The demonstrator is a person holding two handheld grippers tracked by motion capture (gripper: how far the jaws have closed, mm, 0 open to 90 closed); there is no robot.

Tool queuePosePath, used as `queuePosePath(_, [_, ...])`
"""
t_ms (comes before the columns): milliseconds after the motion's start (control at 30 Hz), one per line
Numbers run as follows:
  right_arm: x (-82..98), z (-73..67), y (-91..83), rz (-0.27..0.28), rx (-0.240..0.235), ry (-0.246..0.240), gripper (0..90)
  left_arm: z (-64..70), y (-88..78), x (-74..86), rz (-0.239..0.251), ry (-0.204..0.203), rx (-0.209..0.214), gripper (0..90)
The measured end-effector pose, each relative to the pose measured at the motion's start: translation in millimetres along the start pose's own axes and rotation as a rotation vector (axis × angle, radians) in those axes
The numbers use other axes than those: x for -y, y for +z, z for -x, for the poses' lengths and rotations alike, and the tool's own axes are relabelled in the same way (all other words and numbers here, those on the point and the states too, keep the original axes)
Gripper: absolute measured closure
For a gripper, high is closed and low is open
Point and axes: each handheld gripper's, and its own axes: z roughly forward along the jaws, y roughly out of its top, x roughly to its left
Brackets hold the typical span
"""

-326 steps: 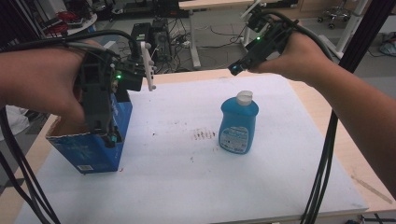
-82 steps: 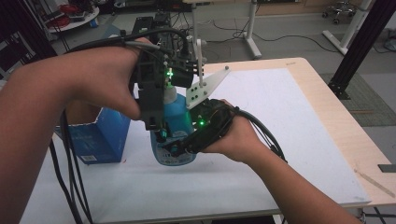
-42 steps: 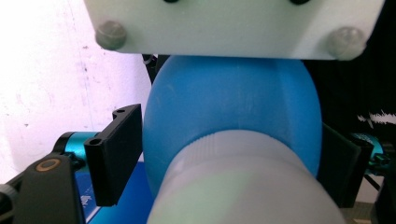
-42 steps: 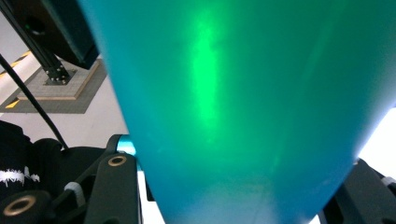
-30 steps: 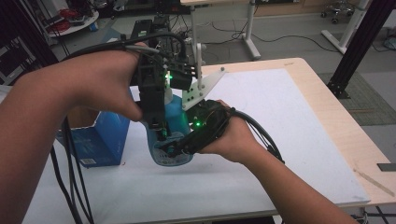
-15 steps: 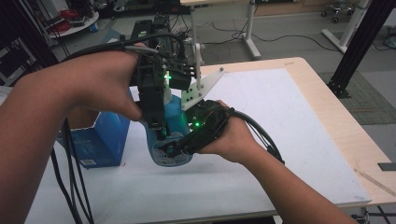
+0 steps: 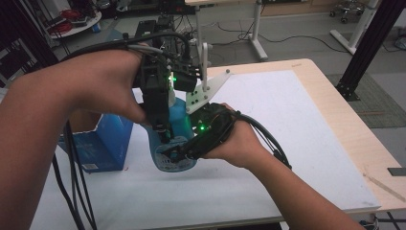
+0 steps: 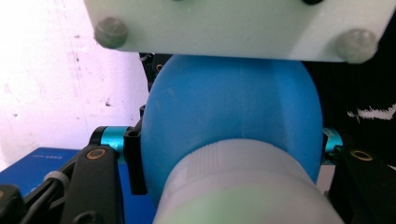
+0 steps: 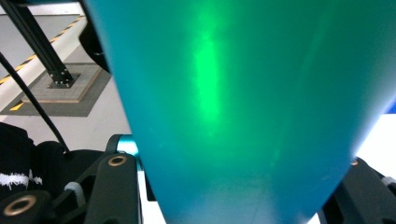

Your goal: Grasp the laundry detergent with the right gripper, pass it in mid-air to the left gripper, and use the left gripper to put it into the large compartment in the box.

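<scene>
A blue soap bottle (image 7: 181, 120) with a white cap stands on the white table top (image 7: 306, 124). My left gripper (image 7: 164, 130) comes down from above and is shut on the cap (image 8: 233, 186), its jaws on either side. The bottle's rounded blue body (image 8: 233, 116) bulges beyond the cap. My right gripper (image 7: 176, 151) reaches in from the right and is shut on the bottle's lower body (image 9: 233, 93), close to the table. The bottle stays upright between the two hands.
A blue cardboard box (image 7: 103, 139) stands open just left of the bottle. The white plate (image 7: 203, 91) on a gripper sticks up behind the bottle. Cables trail off the table's left and front edges. Bare table surface lies to the right.
Eleven seconds ago the bottle stood alone with both grippers held above the table. Over the last second both grips have held and the bottle has barely moved.
</scene>
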Motion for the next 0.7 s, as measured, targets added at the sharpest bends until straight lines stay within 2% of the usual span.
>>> queuePosePath(167, [-0.2, -0.7, -0.8, -0.015, -0.008, 0.000, 44.0, 0.6, 0.8, 0.1, 0.008, -0.006, 0.011, 38.8])
queuePosePath(300, [3.6, -2.3, -6.7, 0.000, -0.001, 0.000, 41.7, 0.8, -0.9, -1.7, 0.020, -0.002, 0.014, 38.7])
queuePosePath(367, [6.2, -3.5, -12.2, 0.010, 0.003, -0.009, 36.2, 0.9, -0.7, -1.6, 0.017, -0.003, 0.014, 38.8])
queuePosePath(400, [7.4, -4.6, -15.2, -0.004, 0.019, -0.014, 31.2, 0.4, -0.4, -1.2, 0.015, -0.003, 0.014, 38.7])
queuePosePath(500, [10.9, -7.8, -25.3, -0.079, 0.070, -0.059, 24.0, -1.8, 0.2, 1.4, 0.008, -0.012, 0.016, 38.7])
queuePosePath(567, [13.4, -6.9, -33.7, -0.113, 0.093, -0.057, 21.9, -3.5, -0.2, 3.8, 0.004, -0.024, 0.017, 38.7])
queuePosePath(633, [15.3, -5.6, -42.8, -0.126, 0.128, -0.059, 14.3, -4.4, -1.0, 6.6, 0.001, -0.041, 0.021, 38.7])
queuePosePath(700, [16.5, -3.6, -51.8, -0.143, 0.152, -0.049, 13.1, -5.7, -2.1, 9.6, 0.002, -0.047, 0.018, 38.7])
